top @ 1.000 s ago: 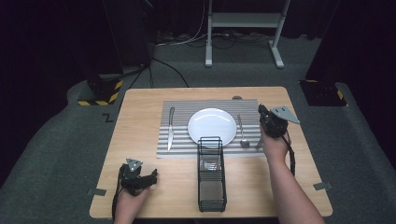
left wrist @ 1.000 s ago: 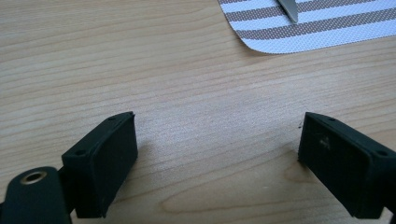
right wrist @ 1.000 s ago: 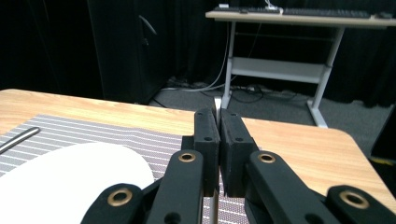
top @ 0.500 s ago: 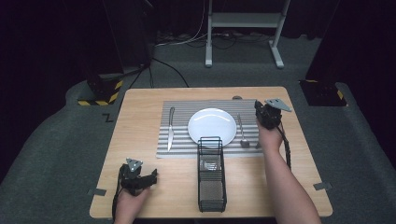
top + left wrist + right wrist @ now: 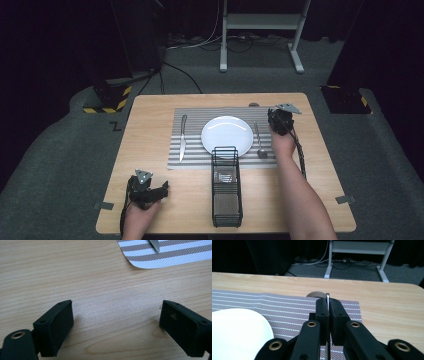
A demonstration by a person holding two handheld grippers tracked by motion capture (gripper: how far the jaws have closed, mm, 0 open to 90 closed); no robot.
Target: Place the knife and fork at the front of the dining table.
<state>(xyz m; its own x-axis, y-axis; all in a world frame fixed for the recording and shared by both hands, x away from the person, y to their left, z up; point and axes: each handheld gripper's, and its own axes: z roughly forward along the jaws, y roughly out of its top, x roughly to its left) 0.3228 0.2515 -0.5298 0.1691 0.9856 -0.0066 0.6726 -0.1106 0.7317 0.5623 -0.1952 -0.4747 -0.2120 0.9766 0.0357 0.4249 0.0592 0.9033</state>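
Your right gripper point(image 5: 327, 302) has its jaws pressed together on a thin strip of metal cutlery point(image 5: 327, 296), seen edge-on, so you cannot tell whether it is a fork or something else. It is held above the far right corner of the striped placemat point(image 5: 192, 117), right of the white plate point(image 5: 227, 135). Judge the piece as light, rigid and slick: polished metal can pivot or slide between flat pads, so take it along the flat of the handle, near the middle, and keep the squeeze firm rather than hard. It will not break, but it could chip the plate if dropped on it. Your left gripper point(image 5: 159, 189) rests at the near left of the table point(image 5: 150, 115) with its jaws spread wide and nothing between them. Counted: one plate, one knife point(image 5: 183, 137) left of it, one spoon point(image 5: 259, 141) right of it, one held piece, one placemat, one black wire caddy point(image 5: 226, 192) near the plate with something pale inside that is too small to name, and one small round grey disc point(image 5: 254, 105) at the mat's far edge.
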